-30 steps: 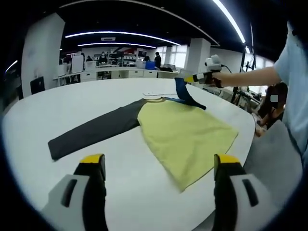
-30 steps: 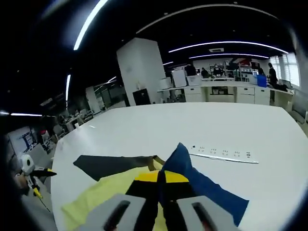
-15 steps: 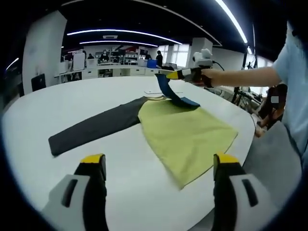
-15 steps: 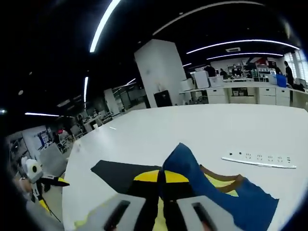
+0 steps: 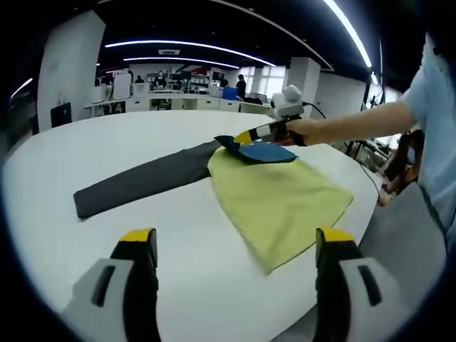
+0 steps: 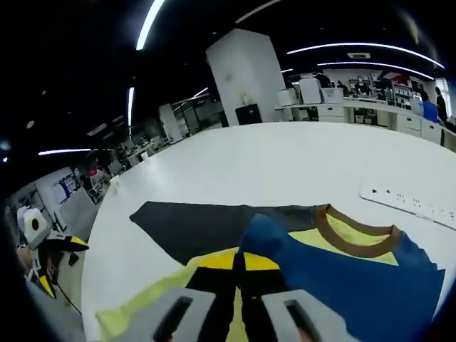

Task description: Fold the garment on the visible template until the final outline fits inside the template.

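Garment first: we see it spread flat on the white desk, its yellow-green body toward the near right edge and one dark grey sleeve stretched straight out to the left. The blue sleeve is folded in over the upper chest, lying just beside the brown collar. We see the right gripper, held in a person's hand, with its yellow-tipped jaws pressed together on the end of that blue sleeve, low over the shirt near the collar; in the right gripper view the blue cloth comes straight out from between the closed jaws. Our left gripper hangs above the bare near part of the desk, short of the garment's hem, its two jaws spread wide with nothing between them. A white power strip lies on the desk beyond the collar, apart from the shirt.
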The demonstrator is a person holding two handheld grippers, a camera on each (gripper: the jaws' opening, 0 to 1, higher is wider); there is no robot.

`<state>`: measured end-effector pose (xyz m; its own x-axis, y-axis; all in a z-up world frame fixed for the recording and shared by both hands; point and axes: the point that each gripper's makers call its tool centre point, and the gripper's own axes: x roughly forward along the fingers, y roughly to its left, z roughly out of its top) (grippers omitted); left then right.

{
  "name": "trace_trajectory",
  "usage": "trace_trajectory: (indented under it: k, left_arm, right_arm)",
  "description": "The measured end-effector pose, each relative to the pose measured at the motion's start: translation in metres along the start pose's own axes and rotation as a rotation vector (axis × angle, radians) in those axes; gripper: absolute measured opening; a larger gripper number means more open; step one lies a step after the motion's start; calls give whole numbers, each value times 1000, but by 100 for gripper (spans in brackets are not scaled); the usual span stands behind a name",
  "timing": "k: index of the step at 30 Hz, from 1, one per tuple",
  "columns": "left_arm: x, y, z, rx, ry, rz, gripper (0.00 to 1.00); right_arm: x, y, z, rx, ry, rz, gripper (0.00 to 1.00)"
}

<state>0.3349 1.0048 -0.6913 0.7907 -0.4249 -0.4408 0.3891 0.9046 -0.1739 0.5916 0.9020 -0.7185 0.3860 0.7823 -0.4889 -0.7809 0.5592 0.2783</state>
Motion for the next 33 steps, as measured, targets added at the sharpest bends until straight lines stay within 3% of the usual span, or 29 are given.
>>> trace_trajectory:
  k: [11, 14, 20, 25, 29, 33]
  left_arm:
    - [-1, 3, 0, -20, -6, 12, 89]
    - [0, 3, 0, -18, 1, 11, 89]
    - [0, 4, 3, -13, 4, 6, 90]
    - [2, 4, 4, 7, 15, 0, 89]
    - [3, 4, 4, 15, 22, -4, 89]
    - [4, 6, 5, 28, 34, -1, 87]
  right_arm:
    - [20, 6, -21, 2, 52, 25, 0]
    - [20, 5, -24, -55, 65, 21, 0]
    - [14, 4, -27, -107, 71, 11, 30]
    - [3, 6, -25, -118, 37, 23, 47]
    - [-3, 4, -28, -150, 36, 15, 73]
    - [-12, 0, -32, -159, 34, 17, 84]
